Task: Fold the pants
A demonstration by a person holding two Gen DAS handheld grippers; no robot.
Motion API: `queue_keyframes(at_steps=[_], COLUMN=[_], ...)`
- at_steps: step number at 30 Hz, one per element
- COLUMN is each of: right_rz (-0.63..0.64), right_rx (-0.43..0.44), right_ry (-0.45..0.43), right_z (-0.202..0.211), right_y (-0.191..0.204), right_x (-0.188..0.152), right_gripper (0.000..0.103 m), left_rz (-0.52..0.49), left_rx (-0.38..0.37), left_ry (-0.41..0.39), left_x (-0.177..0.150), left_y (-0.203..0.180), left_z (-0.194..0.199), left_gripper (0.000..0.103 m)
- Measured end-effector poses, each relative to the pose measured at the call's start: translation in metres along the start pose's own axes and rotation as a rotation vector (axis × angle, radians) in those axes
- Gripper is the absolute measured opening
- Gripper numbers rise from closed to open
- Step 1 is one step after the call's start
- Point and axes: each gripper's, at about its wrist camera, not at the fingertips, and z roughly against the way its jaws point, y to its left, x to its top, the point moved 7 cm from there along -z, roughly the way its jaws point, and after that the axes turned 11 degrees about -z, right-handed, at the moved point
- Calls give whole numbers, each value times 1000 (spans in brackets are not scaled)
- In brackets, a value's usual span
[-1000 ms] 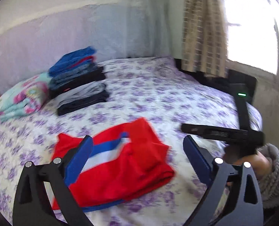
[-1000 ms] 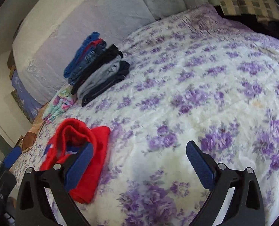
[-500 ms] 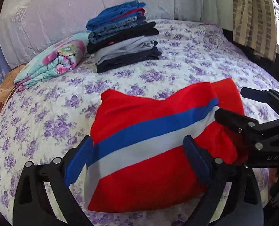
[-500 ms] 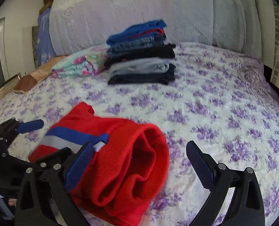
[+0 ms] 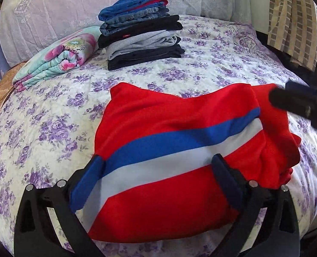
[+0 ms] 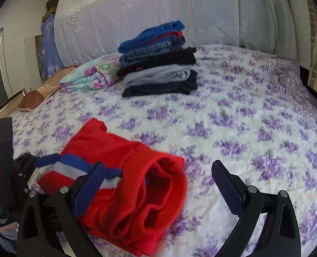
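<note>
I see folded red pants (image 5: 175, 150), crossed by a blue and a white stripe, lying flat on the near part of a bed. My left gripper (image 5: 158, 180) hangs over them with its jaws opening wide; the pants lie below and between the pads, and I cannot see the pads pressing on the cloth. My right gripper (image 6: 158, 188) also stands wide open, holding nothing, with its left finger over the pants' folded end and its right finger over bare bedspread.

The left view shows the pants from the side, stripes running across, with the tip of the right gripper blurred at the right edge. The right view shows the thick rolled layers of the folded end, which the left view hides, and the left gripper at the far left.

The bedspread (image 5: 51, 128) is white with purple flowers. Toward the back sits a stack of folded clothes (image 5: 140, 30) in blue, denim, black and grey, touching a folded floral blanket (image 5: 58, 57). A pale embossed headboard (image 6: 158, 6) rises behind. A checked curtain (image 5: 291, 19) hangs at the right.
</note>
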Motion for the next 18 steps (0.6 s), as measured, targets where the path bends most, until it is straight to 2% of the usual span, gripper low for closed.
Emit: queue_keyframes(at_steps=[2, 5, 7, 10, 14, 18], right_rz=[22, 31, -14, -86, -59, 11], right_rx=[-44, -130, -113, -56, -42, -36], right_ry=[10, 89, 147, 178, 87, 52], right_z=[-13, -46, -63, -67, -37, 3], right_y=[-1, -18, -31, -38, -26, -15], right_x=[7, -4, -18, -22, -15, -26], right_gripper=[99, 99, 99, 99, 99, 99], left_rz=[0, 2, -1, -1, 50, 91], left_rx=[3, -2, -6, -10, -55, 5], left_ry=[-1, 2, 5, 2, -9, -52], left_x=[0, 0, -1, -2, -3, -2], left_y=[0, 0, -1, -2, 8, 36], left_z=[1, 0, -1, -2, 8, 30], left_gripper=[99, 99, 99, 99, 99, 99])
